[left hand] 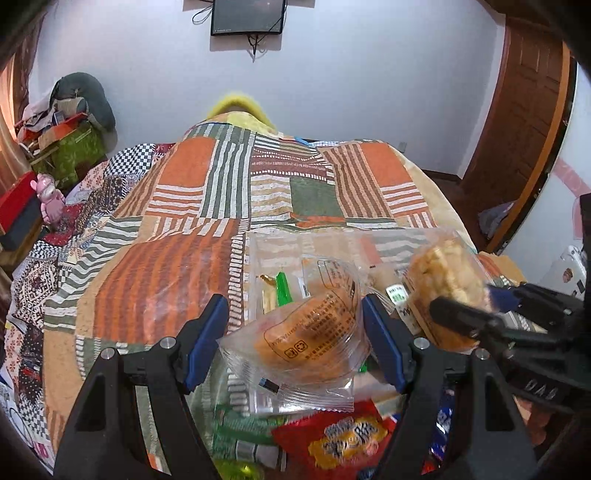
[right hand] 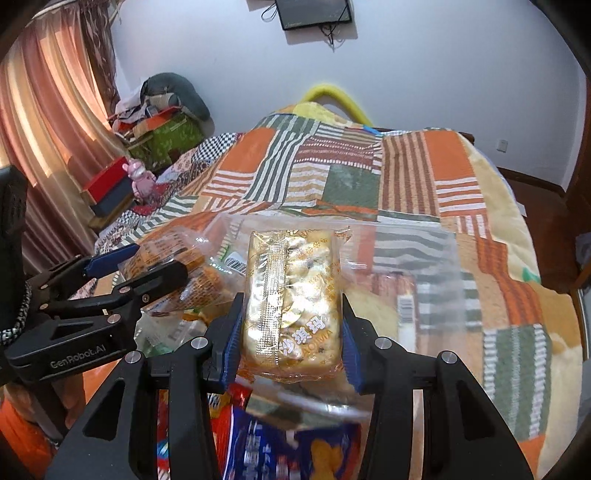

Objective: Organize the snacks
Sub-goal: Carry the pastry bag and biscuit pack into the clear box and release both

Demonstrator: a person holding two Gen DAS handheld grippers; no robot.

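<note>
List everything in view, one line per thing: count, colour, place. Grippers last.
round cake packet: one, orange in clear wrap, between the left gripper's pads.
puffed rice bar: one, pale golden in clear wrap, in the right gripper.
clear plastic box: one, see-through, on the bed behind both snacks.
loose snack packets: several, red, green and blue, heaped nearest the cameras.
patchwork quilt: one, orange, green and white, covering the bed.
pink figure: one, left of the bed.
wall screen: one, black, high on the wall.
left gripper: black, blue pads.
right gripper: black, blue pads.
</note>
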